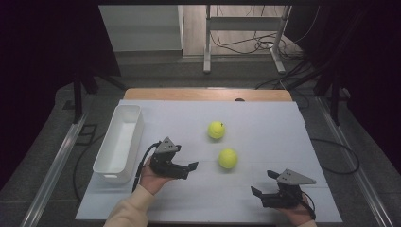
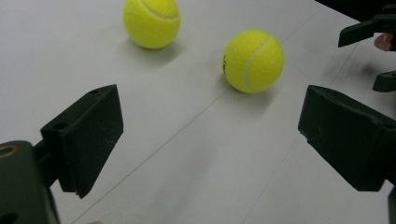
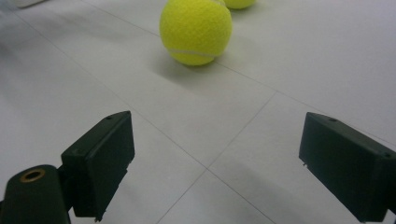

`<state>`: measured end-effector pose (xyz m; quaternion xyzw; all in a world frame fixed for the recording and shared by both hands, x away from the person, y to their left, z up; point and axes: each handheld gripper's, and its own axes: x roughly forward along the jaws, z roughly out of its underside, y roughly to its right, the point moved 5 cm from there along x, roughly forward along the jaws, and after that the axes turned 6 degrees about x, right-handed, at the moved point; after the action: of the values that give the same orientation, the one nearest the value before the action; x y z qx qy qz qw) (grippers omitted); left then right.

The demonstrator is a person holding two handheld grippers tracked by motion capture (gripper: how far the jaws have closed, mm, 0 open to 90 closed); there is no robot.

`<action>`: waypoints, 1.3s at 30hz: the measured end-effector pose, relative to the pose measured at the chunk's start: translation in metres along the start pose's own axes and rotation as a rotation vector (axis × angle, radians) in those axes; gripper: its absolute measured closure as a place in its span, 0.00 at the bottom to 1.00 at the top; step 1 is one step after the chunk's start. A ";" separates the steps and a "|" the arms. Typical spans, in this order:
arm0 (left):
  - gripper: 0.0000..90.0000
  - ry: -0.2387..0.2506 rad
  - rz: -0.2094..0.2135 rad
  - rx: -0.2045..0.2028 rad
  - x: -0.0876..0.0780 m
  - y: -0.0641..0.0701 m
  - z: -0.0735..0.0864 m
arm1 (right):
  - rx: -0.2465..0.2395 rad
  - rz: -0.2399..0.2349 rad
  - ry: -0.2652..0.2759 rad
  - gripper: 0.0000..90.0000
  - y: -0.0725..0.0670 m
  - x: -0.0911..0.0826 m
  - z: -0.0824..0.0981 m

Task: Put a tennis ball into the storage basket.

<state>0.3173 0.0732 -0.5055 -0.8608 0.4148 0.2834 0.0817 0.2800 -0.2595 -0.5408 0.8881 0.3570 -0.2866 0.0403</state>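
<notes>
Near tennis ball (image 1: pixel 228 158), resting on the white table (image 1: pixel 265 127) between the left gripper (image 1: pixel 193 166) and right gripper (image 1: pixel 264 183), both with jaws apart and empty; probably light, springy, felt-covered, best gripped across its widest middle.

A white-covered table (image 1: pixel 265 198) carries two tennis balls (image 1: pixel 228 158) ahead of the spread jaws and a white bin (image 1: pixel 119 142) left of them.
</notes>
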 end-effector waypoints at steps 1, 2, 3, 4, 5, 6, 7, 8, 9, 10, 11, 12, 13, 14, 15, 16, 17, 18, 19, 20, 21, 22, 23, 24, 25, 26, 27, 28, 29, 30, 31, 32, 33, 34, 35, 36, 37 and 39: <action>0.08 0.000 0.001 0.000 0.001 0.000 -0.001 | 0.002 0.001 0.000 0.12 0.000 0.000 0.000; 0.08 -0.002 0.002 0.003 0.001 0.001 -0.002 | 0.004 0.003 -0.001 0.12 0.001 0.000 0.000; 0.08 -0.003 0.001 0.006 0.002 0.001 -0.002 | 0.001 0.005 -0.003 0.12 0.001 0.000 0.000; 0.08 -0.005 0.000 0.006 0.002 0.001 -0.003 | 0.000 0.007 -0.004 0.12 0.001 0.000 0.000; 0.08 -0.004 0.001 0.006 0.003 0.001 -0.004 | 0.000 0.008 -0.002 0.12 0.001 0.000 0.001; 0.08 -0.005 0.001 0.008 0.004 0.001 -0.005 | -0.001 0.010 -0.004 0.12 0.001 0.000 0.001; 0.08 -0.005 0.001 0.008 0.004 0.001 -0.005 | -0.001 0.010 -0.004 0.12 0.001 0.000 0.001; 0.08 -0.008 0.000 0.010 0.005 0.000 -0.006 | -0.002 0.010 -0.004 0.12 0.001 0.000 0.001; 0.08 -0.009 -0.001 0.010 0.006 0.000 -0.006 | -0.003 0.009 -0.004 0.12 0.001 0.000 0.001; 0.08 -0.011 -0.001 0.010 0.007 -0.001 -0.007 | -0.004 0.010 -0.004 0.12 0.001 0.000 0.001; 0.08 -0.013 -0.002 0.008 0.008 -0.002 -0.008 | -0.005 0.010 -0.005 0.12 0.001 0.000 0.001; 0.08 -0.014 -0.001 0.007 0.010 -0.003 -0.009 | -0.006 0.011 -0.005 0.12 0.001 0.000 0.001; 0.08 -0.016 -0.001 0.005 0.011 -0.003 -0.010 | -0.007 0.012 -0.006 0.12 0.001 0.000 0.001; 0.08 -0.016 0.001 0.002 0.012 -0.004 -0.011 | -0.007 0.012 -0.006 0.12 0.001 0.000 0.001; 0.08 -0.016 0.006 -0.002 0.013 -0.005 -0.011 | -0.008 0.012 -0.006 0.12 0.001 0.000 0.001; 0.08 -0.015 0.007 -0.008 0.014 -0.005 -0.012 | -0.008 0.011 -0.005 0.12 0.002 0.000 0.001; 0.08 -0.016 0.008 -0.010 0.016 -0.006 -0.014 | -0.008 0.011 -0.005 0.12 0.002 0.000 0.001; 0.08 -0.016 0.008 -0.010 0.016 -0.006 -0.014 | -0.008 0.011 -0.005 0.12 0.002 0.000 0.001; 0.08 -0.016 0.006 -0.012 0.017 -0.007 -0.015 | -0.011 0.013 -0.007 0.12 0.002 0.000 0.001; 0.08 -0.016 0.006 -0.012 0.017 -0.007 -0.015 | -0.011 0.013 -0.007 0.12 0.002 0.000 0.001; 0.08 -0.015 0.008 -0.018 0.019 -0.008 -0.017 | -0.013 0.013 -0.007 0.12 0.001 0.000 0.001; 0.08 -0.015 0.008 -0.018 0.019 -0.008 -0.017 | -0.015 0.014 -0.007 0.12 0.001 0.000 0.001; 0.08 -0.013 0.011 -0.023 0.020 -0.009 -0.017 | -0.015 0.014 -0.007 0.12 0.001 0.000 0.001; 0.08 -0.012 0.013 -0.029 0.021 -0.010 -0.017 | -0.015 0.014 -0.007 0.12 0.001 0.000 0.001; 0.09 -0.013 0.012 -0.030 0.022 -0.011 -0.017 | -0.015 0.014 -0.008 0.12 0.001 0.000 0.001; 0.09 -0.016 0.009 -0.033 0.023 -0.011 -0.018 | -0.015 0.014 -0.008 0.12 0.001 0.000 0.001; 0.09 -0.023 0.003 -0.029 0.025 -0.013 -0.018 | -0.015 0.014 -0.008 0.12 0.001 0.000 0.001; 0.09 -0.027 0.002 -0.025 0.026 -0.013 -0.018 | -0.012 0.009 -0.005 0.12 0.001 0.000 0.001; 0.09 -0.030 0.000 -0.021 0.027 -0.013 -0.018 | -0.009 0.005 -0.004 0.12 0.001 0.000 0.000; 0.09 -0.031 0.000 -0.019 0.028 -0.013 -0.019 | -0.008 0.002 -0.002 0.12 0.001 0.000 0.000; 0.09 -0.031 0.000 -0.019 0.028 -0.013 -0.019 | -0.008 0.002 -0.002 0.12 0.001 0.000 0.000; 0.09 -0.033 0.001 -0.016 0.028 -0.013 -0.020 | -0.009 0.003 -0.001 0.12 0.001 0.000 0.000; 0.09 -0.032 0.000 -0.016 0.029 -0.013 -0.022 | -0.009 0.003 -0.002 0.12 0.001 0.000 0.000; 0.09 -0.034 -0.001 -0.014 0.030 -0.013 -0.023 | -0.010 0.004 -0.003 0.12 0.001 0.000 0.000; 0.09 -0.034 -0.003 -0.012 0.031 -0.014 -0.024 | -0.011 0.004 -0.003 0.12 0.001 0.000 0.000; 0.09 -0.036 -0.003 -0.012 0.032 -0.014 -0.025 | -0.012 0.005 -0.004 0.12 0.001 0.000 0.000; 0.09 -0.038 -0.004 -0.010 0.033 -0.015 -0.026 | -0.013 0.004 -0.004 0.12 0.001 0.000 0.000; 0.09 -0.042 0.002 -0.010 0.035 -0.015 -0.029 | -0.012 0.003 -0.003 0.12 0.001 0.000 0.000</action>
<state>0.3586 0.0488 -0.5029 -0.8547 0.4123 0.3035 0.0857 0.2805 -0.2606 -0.5412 0.8880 0.3573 -0.2857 0.0463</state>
